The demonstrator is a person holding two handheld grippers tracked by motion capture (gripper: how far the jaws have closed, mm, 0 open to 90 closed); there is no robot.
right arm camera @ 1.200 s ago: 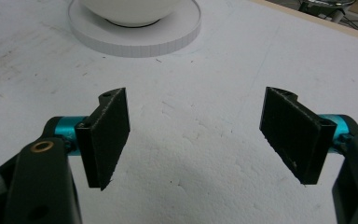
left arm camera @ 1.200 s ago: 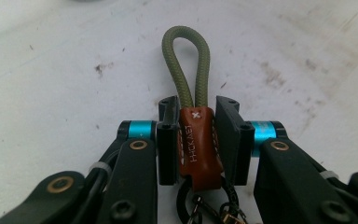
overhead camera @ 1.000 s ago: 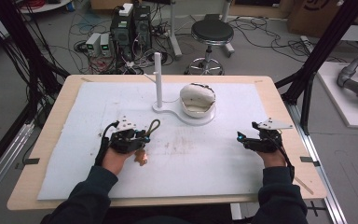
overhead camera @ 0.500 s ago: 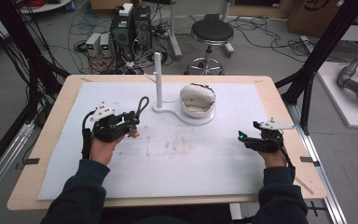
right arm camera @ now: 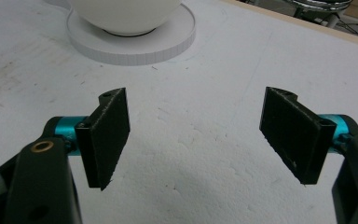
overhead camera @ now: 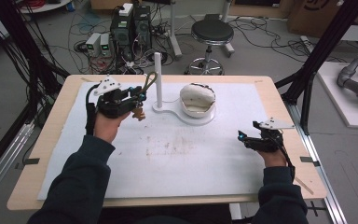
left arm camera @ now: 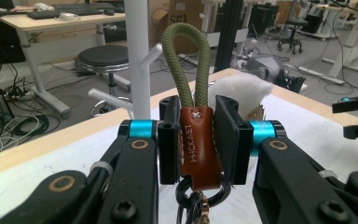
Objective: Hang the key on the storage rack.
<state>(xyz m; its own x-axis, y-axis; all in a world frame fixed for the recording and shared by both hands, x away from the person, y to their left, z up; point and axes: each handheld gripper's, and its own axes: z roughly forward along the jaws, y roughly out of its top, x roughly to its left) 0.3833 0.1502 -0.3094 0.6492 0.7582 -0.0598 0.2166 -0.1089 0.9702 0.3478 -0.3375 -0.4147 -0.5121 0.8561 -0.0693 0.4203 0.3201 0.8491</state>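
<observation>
From above, the left gripper has risen and moved toward the far left of the worktop, now beside the white post. The right gripper stayed near the right edge. Along the left gripper's jaws, the key strap is clamped, its green loop upright before the post. Along the right gripper's jaws, they stand apart over bare foam, the round base ahead.

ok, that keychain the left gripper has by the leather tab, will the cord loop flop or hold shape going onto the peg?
The cord loop stands upright above the leather tab, so it is probably fairly stiff. The ring hanging below looks free and will likely swing. The keychain seems light; the left gripper holds it without sag.
</observation>
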